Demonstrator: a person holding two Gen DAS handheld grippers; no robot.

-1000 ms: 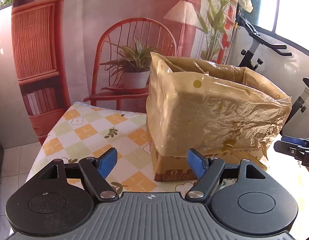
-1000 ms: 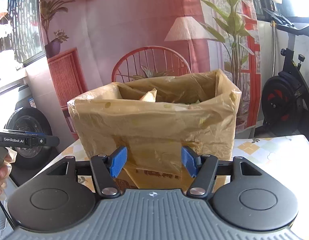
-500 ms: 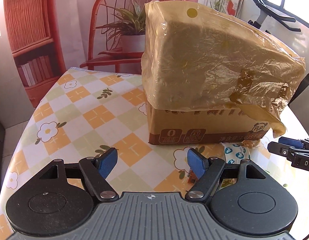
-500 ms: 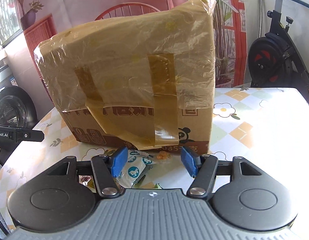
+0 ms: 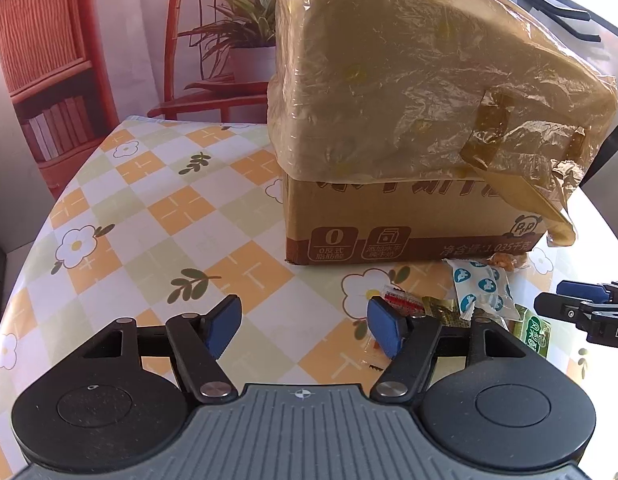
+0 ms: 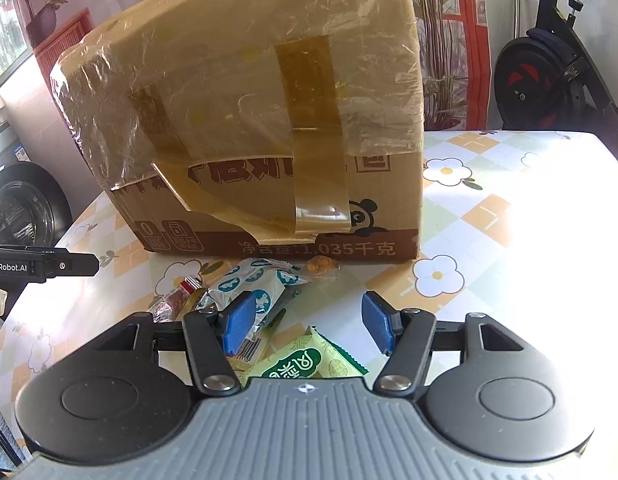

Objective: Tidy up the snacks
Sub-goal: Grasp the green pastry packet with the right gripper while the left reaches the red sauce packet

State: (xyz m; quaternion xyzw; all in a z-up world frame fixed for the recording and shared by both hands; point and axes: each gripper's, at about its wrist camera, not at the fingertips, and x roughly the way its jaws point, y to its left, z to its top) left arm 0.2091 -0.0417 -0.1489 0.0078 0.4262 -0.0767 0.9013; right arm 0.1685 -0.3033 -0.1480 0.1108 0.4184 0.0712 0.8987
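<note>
This looks like the very start of a pick: both claws are poised over a small heap of snack packets lying on the bench (image 5: 157, 216) at the foot of a cardboard box (image 6: 277, 216) that is lined with a yellowish plastic bag (image 5: 409, 80) folded down over its sides. Nothing has been grasped yet.

The left claw (image 5: 305, 328) has its jaws closing, but only bare checked cloth lies between them; the nearest snack, a small red-and-clear sweet (image 5: 403, 300), sits just beyond and outside its right-hand finger. The right claw (image 6: 309, 326) stands partly open and holds nothing. A white packet with blue spots (image 6: 249, 288) lies partly under its left-hand finger, and a green packet (image 6: 309, 362) lies on the bench low between the jaws, close to the claw's body. A little orange sweet (image 6: 319, 266) rests right against the bottom of the box.

The next move, I judge, is for one claw to settle onto a single packet (the green one seems best placed for the right claw), close on it and carry it up over the box rim. The packets overlap and are thin and slippery, so the jaws need to straddle one edge cleanly or they may drag the neighbours along. The left claw would have to shift toward the heap first.
</note>
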